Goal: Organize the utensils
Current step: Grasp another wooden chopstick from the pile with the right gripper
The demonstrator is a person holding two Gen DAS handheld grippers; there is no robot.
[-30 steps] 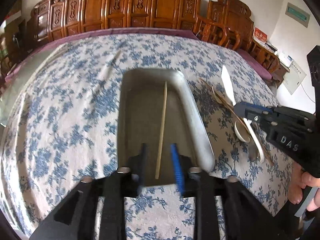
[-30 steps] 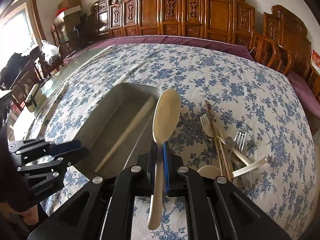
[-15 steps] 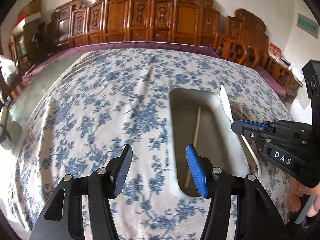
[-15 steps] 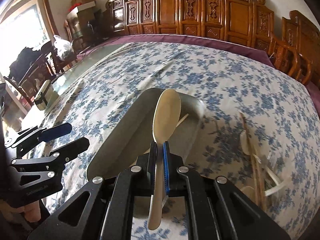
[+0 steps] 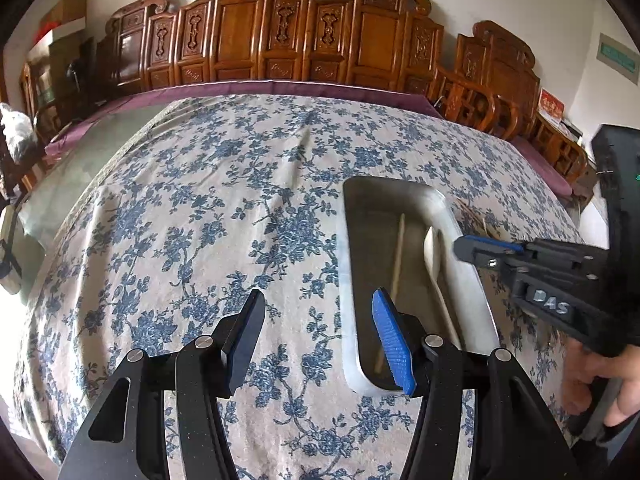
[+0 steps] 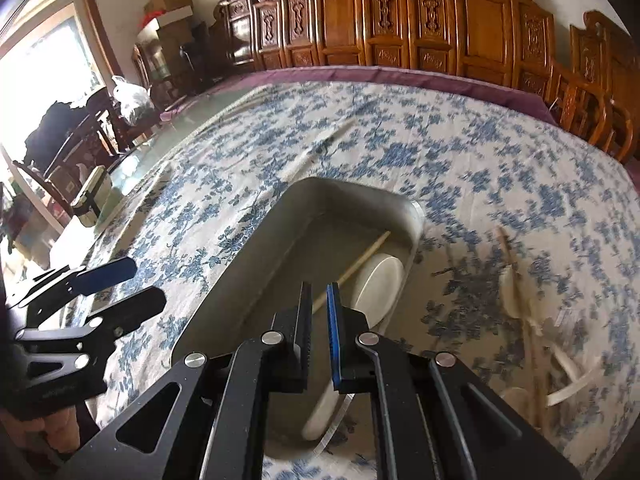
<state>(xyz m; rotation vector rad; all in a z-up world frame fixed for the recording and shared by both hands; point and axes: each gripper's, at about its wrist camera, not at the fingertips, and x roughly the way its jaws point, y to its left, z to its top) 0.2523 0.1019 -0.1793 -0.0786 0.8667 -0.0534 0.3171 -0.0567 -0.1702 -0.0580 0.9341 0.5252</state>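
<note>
Spoon (image 6: 376, 280) and chopstick (image 6: 352, 268) lie in the tray (image 6: 240, 264) on the worktop (image 5: 200, 220). Right hand-held gripper (image 6: 319, 328), pressed nearly together and empty, hangs over the tray; left hand-held gripper (image 5: 316, 340) spread, empty, beside the tray. More utensils (image 6: 528, 320) lie toward the worktop's right edge.

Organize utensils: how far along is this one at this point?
Done: a chopstick and a white spoon lie in the metal tray. In hand: nothing; the right gripper is shut and empty above the tray, the left gripper open over the cloth. Left: the blurred pile of chopsticks and white utensils on the cloth right of the tray.
</note>
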